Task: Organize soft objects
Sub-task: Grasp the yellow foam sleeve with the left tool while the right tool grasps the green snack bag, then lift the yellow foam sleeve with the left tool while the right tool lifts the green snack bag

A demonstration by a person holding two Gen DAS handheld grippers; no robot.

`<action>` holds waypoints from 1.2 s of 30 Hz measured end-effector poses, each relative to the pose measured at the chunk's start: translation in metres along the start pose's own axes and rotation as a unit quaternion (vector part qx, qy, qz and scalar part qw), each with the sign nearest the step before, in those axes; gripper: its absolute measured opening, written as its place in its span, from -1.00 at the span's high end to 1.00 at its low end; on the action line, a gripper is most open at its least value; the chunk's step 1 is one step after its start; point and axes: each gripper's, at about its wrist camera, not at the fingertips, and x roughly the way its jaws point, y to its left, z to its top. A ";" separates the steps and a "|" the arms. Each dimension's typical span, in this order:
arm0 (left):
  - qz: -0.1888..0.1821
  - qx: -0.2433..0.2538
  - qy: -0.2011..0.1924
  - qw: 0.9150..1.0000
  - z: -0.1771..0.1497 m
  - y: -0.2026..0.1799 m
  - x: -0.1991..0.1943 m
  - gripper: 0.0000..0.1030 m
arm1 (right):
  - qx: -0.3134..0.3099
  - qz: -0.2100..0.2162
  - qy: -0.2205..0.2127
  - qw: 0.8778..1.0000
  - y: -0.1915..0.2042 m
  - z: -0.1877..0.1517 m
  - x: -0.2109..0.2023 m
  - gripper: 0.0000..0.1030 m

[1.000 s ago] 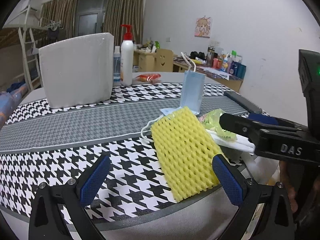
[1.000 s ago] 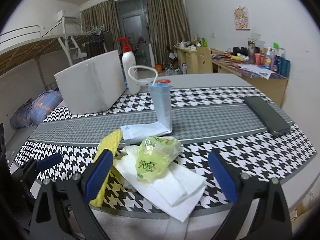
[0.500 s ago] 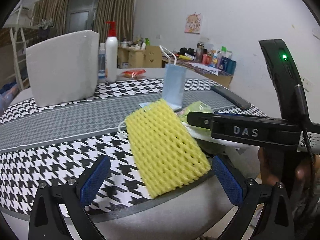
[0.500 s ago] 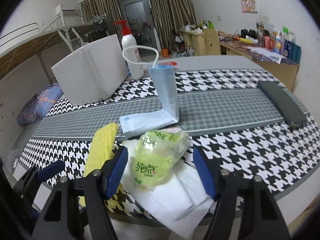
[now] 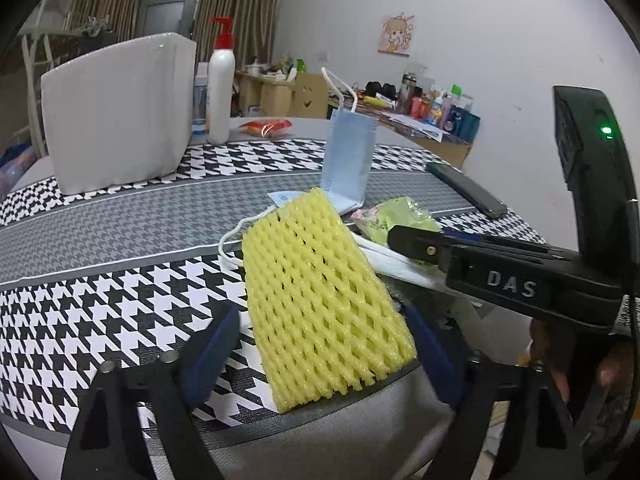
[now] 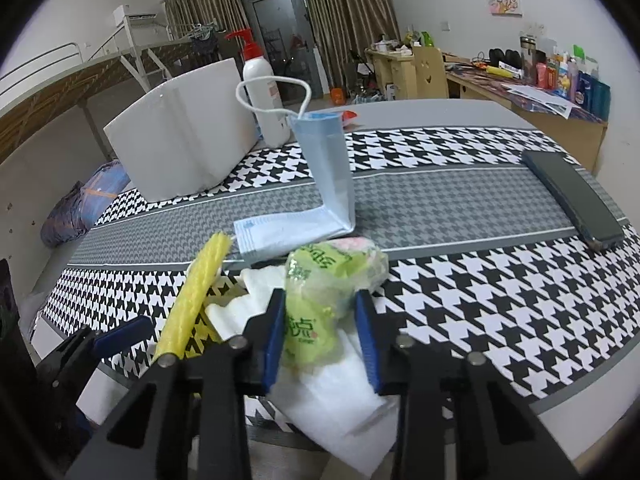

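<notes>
Now we see one yellow net (image 5: 320,300), one green pack (image 6: 320,300), one blue mask (image 6: 324,184). Our left gripper (image 5: 320,356) is closing around the net, not yet touching; our right gripper (image 6: 320,340) is closing on the pack, both tipped down.

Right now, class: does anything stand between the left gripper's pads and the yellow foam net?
Nothing visible does. The yellow foam net lies directly between the closing left gripper pads, its near end overhanging the table edge.
</notes>
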 end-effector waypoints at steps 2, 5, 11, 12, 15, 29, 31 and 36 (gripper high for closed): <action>0.007 0.002 0.015 1.000 -0.001 -0.001 0.005 -0.43 | 0.000 0.001 -0.002 1.000 -0.001 0.000 -0.002 0.27; 0.015 0.007 0.016 1.000 -0.001 -0.002 0.006 -0.19 | 0.001 0.000 -0.003 1.000 -0.003 0.000 -0.001 0.27; 0.027 0.006 0.019 0.999 -0.003 0.002 0.003 0.25 | 0.003 0.004 -0.005 1.000 -0.005 0.000 -0.001 0.27; 0.027 0.003 0.016 0.999 -0.003 0.004 0.000 0.27 | 0.003 0.004 -0.005 1.000 -0.006 -0.001 -0.001 0.27; 0.027 0.006 0.011 1.000 -0.004 0.007 -0.007 0.31 | 0.002 0.003 -0.004 1.000 -0.005 -0.001 0.000 0.27; 0.021 -0.012 -0.001 1.000 -0.001 0.028 -0.014 0.78 | 0.017 -0.019 0.019 0.999 -0.012 0.002 0.011 0.05; 0.019 -0.011 -0.001 1.000 -0.001 0.027 -0.015 0.78 | 0.022 -0.020 0.018 0.999 -0.014 0.002 0.013 0.05; 0.010 -0.003 -0.009 1.000 0.003 0.026 -0.016 0.79 | 0.019 -0.019 0.004 1.000 -0.014 0.001 0.010 0.36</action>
